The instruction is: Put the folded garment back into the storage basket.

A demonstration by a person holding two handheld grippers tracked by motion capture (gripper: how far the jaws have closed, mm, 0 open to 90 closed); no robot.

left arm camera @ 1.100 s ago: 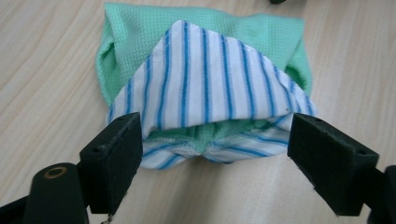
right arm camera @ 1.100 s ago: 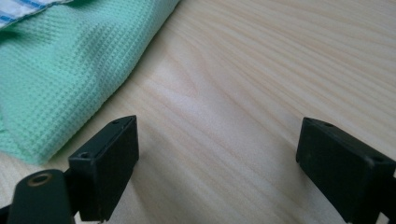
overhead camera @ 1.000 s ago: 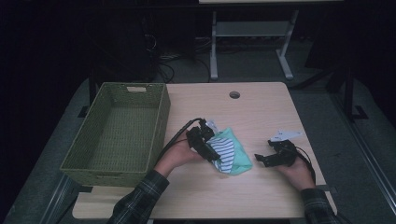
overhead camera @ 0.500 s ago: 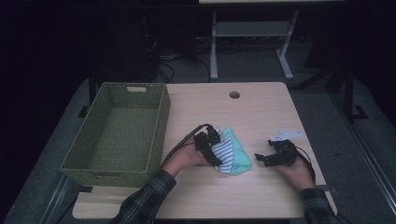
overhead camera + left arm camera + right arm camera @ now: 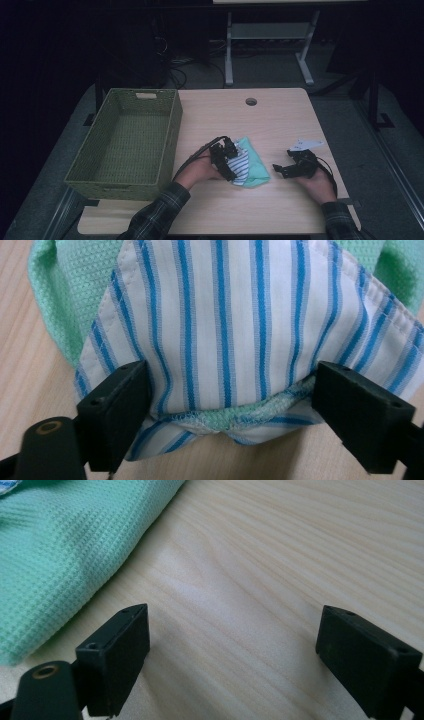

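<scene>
The cloth (image 5: pixel 248 164) lies on the table (image 5: pixel 280 210), just right of the basket (image 5: pixel 127 145); the left gripper (image 5: pixel 227 407) straddles its striped edge, jaws wide, likely about to pinch; the right gripper (image 5: pixel 235 660) waits beside, jaws wide over bare wood.

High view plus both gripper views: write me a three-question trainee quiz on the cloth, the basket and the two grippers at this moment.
1. True or false: the green woven basket holds the cloth.
2. Which gripper has its open jaws on either side of the striped cloth? A) left gripper B) right gripper
3. Fill in: between the right gripper's jaws lies bare ___.

Key:
1. False. It sits empty on the table's left side; the striped cloth and the mint waffle-knit cloth lie bunched on the wooden tabletop.
2. A.
3. Tabletop; the mint cloth lies off to its left.
</scene>
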